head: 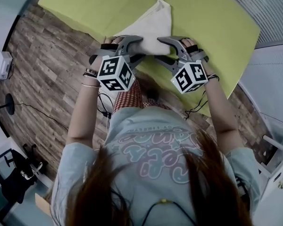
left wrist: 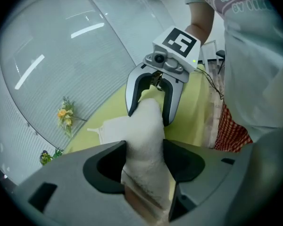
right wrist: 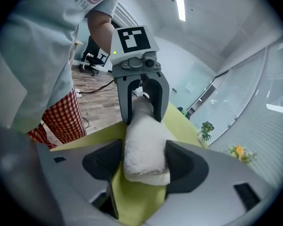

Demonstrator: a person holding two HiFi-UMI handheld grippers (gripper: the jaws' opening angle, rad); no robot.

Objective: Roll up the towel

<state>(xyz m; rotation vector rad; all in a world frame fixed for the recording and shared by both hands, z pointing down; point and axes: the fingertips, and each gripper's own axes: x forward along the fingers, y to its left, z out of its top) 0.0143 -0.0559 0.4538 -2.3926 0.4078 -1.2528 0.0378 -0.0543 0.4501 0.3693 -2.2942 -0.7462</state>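
Observation:
A white towel point(head: 153, 25) lies on the yellow-green table point(head: 80, 8), its far corner pointing away from me and its near end rolled into a thick roll point(head: 150, 47). My left gripper point(head: 137, 47) is shut on the left end of the roll. In the left gripper view the roll point(left wrist: 146, 126) fills the gap between the jaws of the left gripper point(left wrist: 145, 145). My right gripper point(head: 166, 46) is shut on the roll's right end. The right gripper view shows the roll's end point(right wrist: 144, 149) pressed between both pads of the right gripper point(right wrist: 145, 147).
The table's near edge point(head: 155, 74) runs just under both grippers, close to my checked trousers point(head: 129, 95). Wood floor point(head: 47, 69) with cables point(head: 33, 109) lies to the left. A white box point(head: 3, 65) stands at the far left. Flowers point(left wrist: 65, 114) stand beyond the table.

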